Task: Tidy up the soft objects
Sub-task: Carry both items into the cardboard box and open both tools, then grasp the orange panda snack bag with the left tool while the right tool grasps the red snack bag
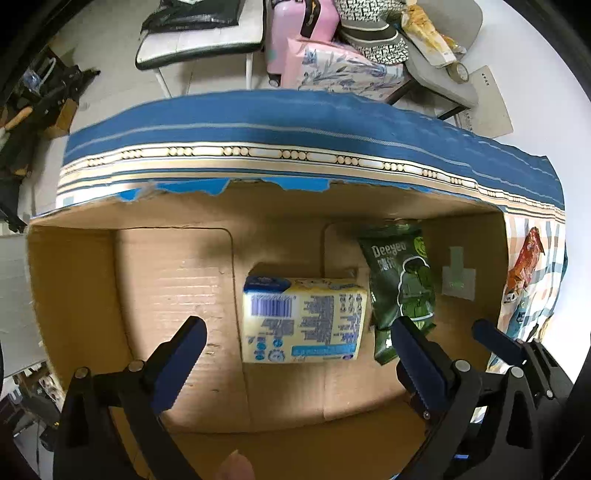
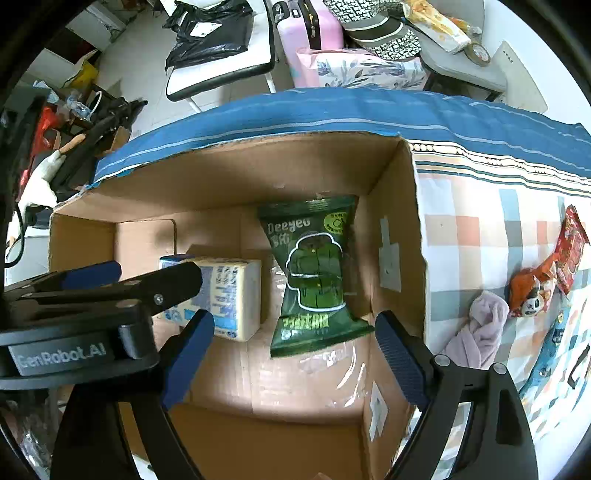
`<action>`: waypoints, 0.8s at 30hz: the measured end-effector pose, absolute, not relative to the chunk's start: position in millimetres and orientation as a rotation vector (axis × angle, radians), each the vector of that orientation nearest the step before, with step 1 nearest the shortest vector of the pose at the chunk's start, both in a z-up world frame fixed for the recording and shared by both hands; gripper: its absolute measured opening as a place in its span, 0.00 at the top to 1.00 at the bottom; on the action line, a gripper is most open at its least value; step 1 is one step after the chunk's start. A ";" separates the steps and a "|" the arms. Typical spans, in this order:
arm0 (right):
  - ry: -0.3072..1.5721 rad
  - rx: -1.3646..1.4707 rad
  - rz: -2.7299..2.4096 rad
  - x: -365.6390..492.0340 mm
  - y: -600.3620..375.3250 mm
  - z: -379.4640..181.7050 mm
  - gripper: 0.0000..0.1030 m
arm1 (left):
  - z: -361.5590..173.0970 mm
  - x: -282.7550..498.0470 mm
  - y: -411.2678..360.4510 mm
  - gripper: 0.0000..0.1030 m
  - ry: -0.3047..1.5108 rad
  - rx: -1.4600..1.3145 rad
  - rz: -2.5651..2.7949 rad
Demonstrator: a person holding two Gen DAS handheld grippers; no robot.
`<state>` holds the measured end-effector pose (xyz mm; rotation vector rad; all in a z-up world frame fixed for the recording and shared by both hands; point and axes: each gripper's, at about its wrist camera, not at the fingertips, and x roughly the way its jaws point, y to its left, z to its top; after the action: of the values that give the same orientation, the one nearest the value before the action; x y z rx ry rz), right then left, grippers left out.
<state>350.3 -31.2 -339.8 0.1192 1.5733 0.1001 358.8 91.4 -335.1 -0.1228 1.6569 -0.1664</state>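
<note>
Box: an open cardboard box [image 2: 229, 177] stands on a bed, its far rim torn and showing blue tape.
Inside the box, centre: a yellow and blue tissue pack [image 1: 304, 319] lies flat on the box floor, barcode side up.
Inside the box, right: a dark green packet [image 2: 314, 273] printed "Deeyeo", with a jacket drawing, lies just right of the tissue pack, near the box's right wall.
Left tongs: the left tongs [image 1: 299, 365] are spread wide and hold nothing; they hang above the box floor with the tissue pack between and beyond their blue tips.
Right tongs: the right tongs [image 2: 293, 354] are also spread wide and hold nothing, above the near end of the green packet.
In the way: in the right wrist view the left tongs reach across from the left and cover part of the tissue pack.
Bed: a checked sheet with a blue striped border [image 2: 480, 236] surrounds the box.
On the bed, right of the box: a pale pink cloth [image 2: 480, 325], an orange and red snack bag [image 2: 532, 291] and a red packet [image 2: 574, 251], all well apart from the tongs.
Behind the bed: a pink suitcase [image 2: 306, 33], a floral pink package [image 2: 362, 70] and a chair carrying a black bag [image 2: 210, 33].
</note>
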 end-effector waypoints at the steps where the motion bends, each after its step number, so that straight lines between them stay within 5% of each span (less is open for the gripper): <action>1: 1.569 0.115 0.103 346.7 -31.2 -336.2 0.04 | -330.9 354.8 92.4 0.01 1.644 -0.111 -0.159; 24: 1.417 0.051 0.158 226.6 -23.7 -242.3 0.00 | -230.6 223.8 131.4 0.01 1.359 -0.052 -0.018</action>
<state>226.6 -23.7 -242.3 0.0509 1.4169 0.1579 223.8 131.4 -230.6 -0.0521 1.3590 -0.0176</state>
